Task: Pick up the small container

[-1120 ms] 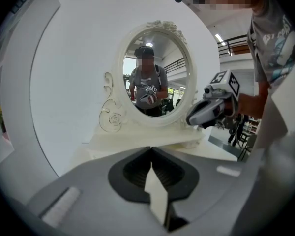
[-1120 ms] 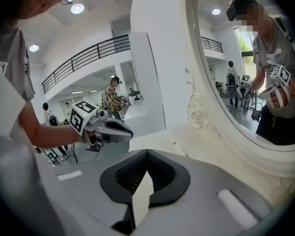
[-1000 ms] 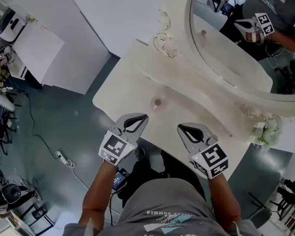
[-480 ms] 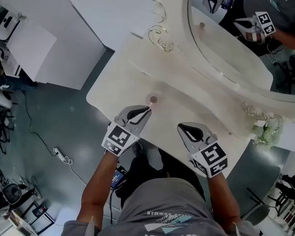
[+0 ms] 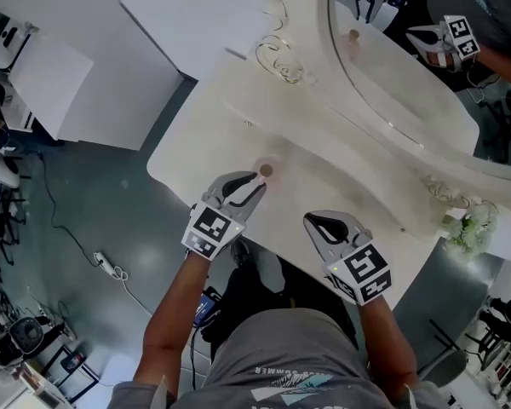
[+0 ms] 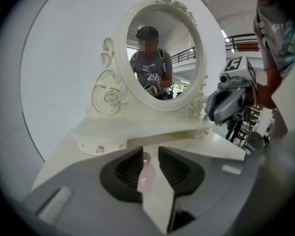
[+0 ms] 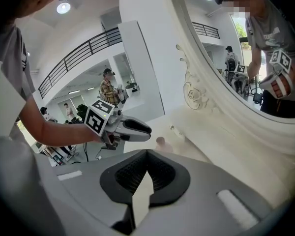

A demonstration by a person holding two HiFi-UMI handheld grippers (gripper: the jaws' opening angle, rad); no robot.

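Note:
The small container [image 5: 266, 170] is a pale pink bottle with a round cap, standing on the white vanity table [image 5: 238, 109] near its front edge. My left gripper [image 5: 257, 183] sits just short of it; its jaws have just been opening and now stand apart. In the left gripper view the container [image 6: 147, 176] shows in the gap between the pads, and neither pad presses on it. My right gripper [image 5: 310, 221] hovers over the table's front edge to the right, shut and holding nothing. From the right gripper view the container [image 7: 161, 142] stands just beyond the left gripper [image 7: 147, 131].
An oval mirror [image 5: 409, 75] in a carved white frame stands at the back of the table. A raised shelf with a small knob [image 6: 100, 150] runs under it. White flowers [image 5: 468, 228] sit at the right end. The floor below the table's left edge holds a cable [image 5: 106, 271].
My left gripper has moved forward and down to the container, and its jaws have gone from shut to apart. The right gripper has sunk slightly.

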